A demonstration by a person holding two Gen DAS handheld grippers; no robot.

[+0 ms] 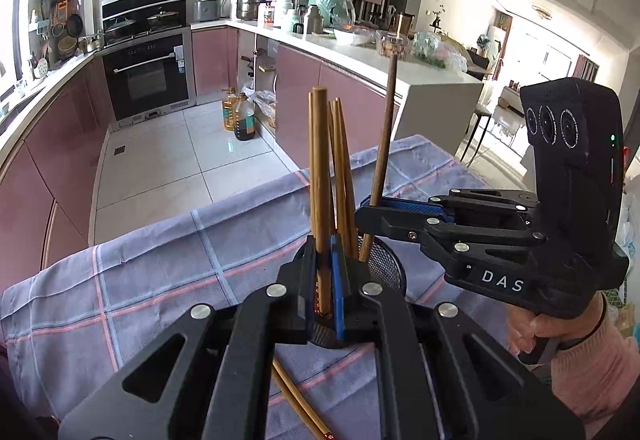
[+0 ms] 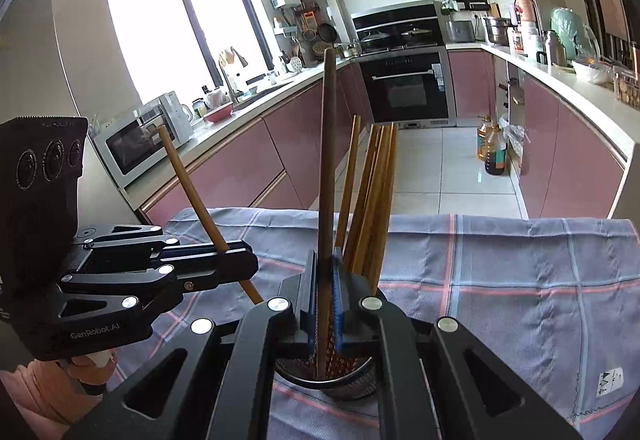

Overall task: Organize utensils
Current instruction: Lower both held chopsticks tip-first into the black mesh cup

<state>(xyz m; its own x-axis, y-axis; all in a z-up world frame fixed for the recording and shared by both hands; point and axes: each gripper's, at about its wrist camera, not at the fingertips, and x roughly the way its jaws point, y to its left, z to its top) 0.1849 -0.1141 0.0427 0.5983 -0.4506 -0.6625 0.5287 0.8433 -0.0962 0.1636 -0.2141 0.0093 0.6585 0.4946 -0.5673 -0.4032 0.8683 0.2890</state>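
Note:
A black mesh holder stands on the checked cloth and holds several wooden chopsticks. My left gripper is shut on one light wooden chopstick, held upright beside the holder. My right gripper is shut on a darker chopstick, its lower end inside the holder. In the left wrist view the right gripper comes in from the right over the holder. In the right wrist view the left gripper sits at the left with its chopstick slanted.
A blue-grey checked cloth covers the table. Loose chopsticks lie on it near me. Beyond the table edge are pink kitchen cabinets, an oven, oil bottles on the floor and a cluttered counter.

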